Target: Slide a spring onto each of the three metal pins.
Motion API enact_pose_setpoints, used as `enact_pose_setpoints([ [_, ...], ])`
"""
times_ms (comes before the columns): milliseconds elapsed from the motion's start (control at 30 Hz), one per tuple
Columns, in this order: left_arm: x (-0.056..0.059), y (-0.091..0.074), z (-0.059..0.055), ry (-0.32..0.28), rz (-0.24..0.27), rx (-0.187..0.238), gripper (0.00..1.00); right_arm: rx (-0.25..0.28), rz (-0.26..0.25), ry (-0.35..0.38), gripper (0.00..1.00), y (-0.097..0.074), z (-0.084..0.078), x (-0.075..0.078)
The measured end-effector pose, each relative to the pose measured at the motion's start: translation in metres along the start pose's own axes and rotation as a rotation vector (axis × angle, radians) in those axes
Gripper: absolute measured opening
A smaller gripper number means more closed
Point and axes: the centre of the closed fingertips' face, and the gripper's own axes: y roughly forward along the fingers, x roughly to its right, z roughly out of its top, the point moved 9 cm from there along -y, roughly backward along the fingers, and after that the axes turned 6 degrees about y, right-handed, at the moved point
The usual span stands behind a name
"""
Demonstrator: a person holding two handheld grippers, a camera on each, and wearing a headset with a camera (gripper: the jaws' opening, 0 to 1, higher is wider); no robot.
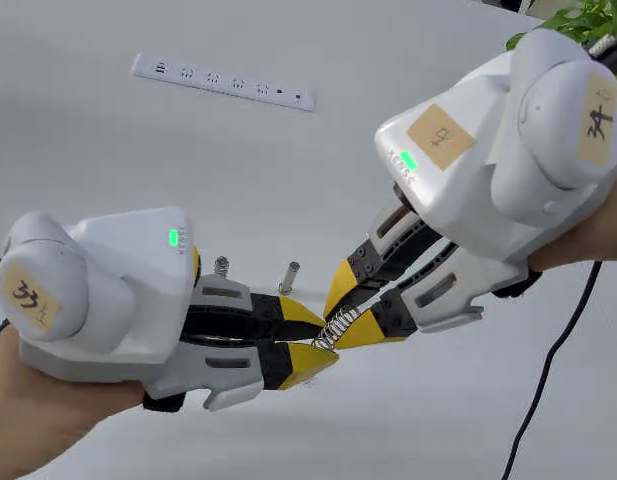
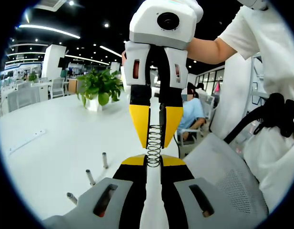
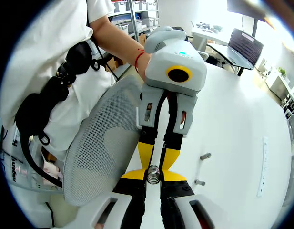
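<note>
A small steel spring [image 1: 335, 328] hangs in the air between the tips of both grippers. My left gripper [image 1: 326, 338] comes in from the lower left and is shut on one end. My right gripper [image 1: 353, 310] reaches down from the upper right and is shut on the other end. The left gripper view looks along the spring [image 2: 154, 150] from my left gripper [image 2: 153, 162] to the right gripper [image 2: 156, 143]. In the right gripper view the spring [image 3: 153, 174] is end-on. Short metal pins [image 1: 289, 277] [image 1: 221, 266] stand on the white table behind the left gripper; three pins [image 2: 105, 160] [image 2: 90, 177] [image 2: 71, 198] show in a row.
A white power strip [image 1: 223, 82] lies at the table's far side. A black cable [image 1: 548, 370] runs down at the right. A potted plant [image 2: 98, 88] stands at the far corner. A grey mesh chair [image 3: 104, 143] sits by the table's edge, beside the person.
</note>
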Motion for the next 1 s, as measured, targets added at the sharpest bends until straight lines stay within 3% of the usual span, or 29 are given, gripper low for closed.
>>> enact_pose_setpoints([
  [533, 0.001, -0.003, -0.005, 0.03, 0.006, -0.015, 0.08, 0.007, -0.001, 0.009, 0.06, 0.004, 0.002, -0.002],
  [1000, -0.004, -0.021, -0.016, 0.032, 0.081, -0.044, 0.27, 0.013, -0.038, 0.037, 0.06, 0.0, 0.001, 0.004],
])
